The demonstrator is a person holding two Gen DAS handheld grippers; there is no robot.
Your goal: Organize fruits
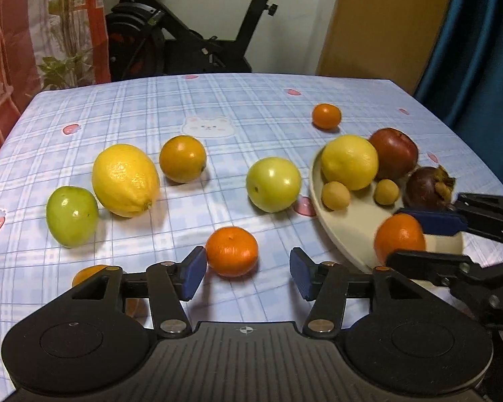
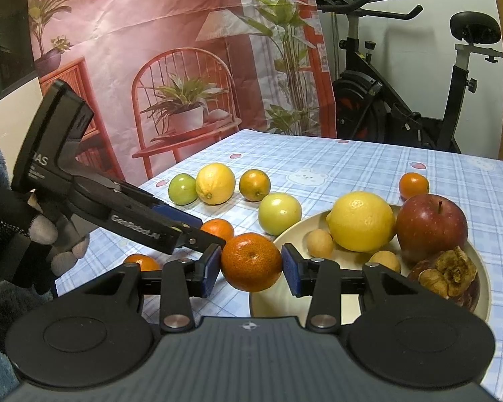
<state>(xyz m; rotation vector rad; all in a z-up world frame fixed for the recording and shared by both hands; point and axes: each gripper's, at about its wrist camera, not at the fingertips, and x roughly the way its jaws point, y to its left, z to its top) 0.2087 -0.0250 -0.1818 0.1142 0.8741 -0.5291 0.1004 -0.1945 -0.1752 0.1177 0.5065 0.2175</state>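
My right gripper (image 2: 249, 266) is shut on a tangerine (image 2: 250, 262) and holds it over the near rim of the cream plate (image 2: 268, 301); the pair also shows in the left wrist view (image 1: 399, 239). The plate (image 1: 348, 231) holds a lemon (image 2: 360, 220), a red apple (image 2: 431, 229), a mangosteen (image 2: 447, 276) and two small yellow fruits. My left gripper (image 1: 248, 269) is open, its fingers on either side of and just short of another tangerine (image 1: 232, 251) on the cloth.
Loose on the blue checked tablecloth (image 1: 218, 100) lie a lemon (image 1: 125, 180), two green fruits (image 1: 72, 216) (image 1: 273, 184), oranges (image 1: 182, 158) (image 1: 326, 116) and one partly hidden orange (image 1: 90, 274). An exercise bike (image 1: 184, 33) stands behind the table.
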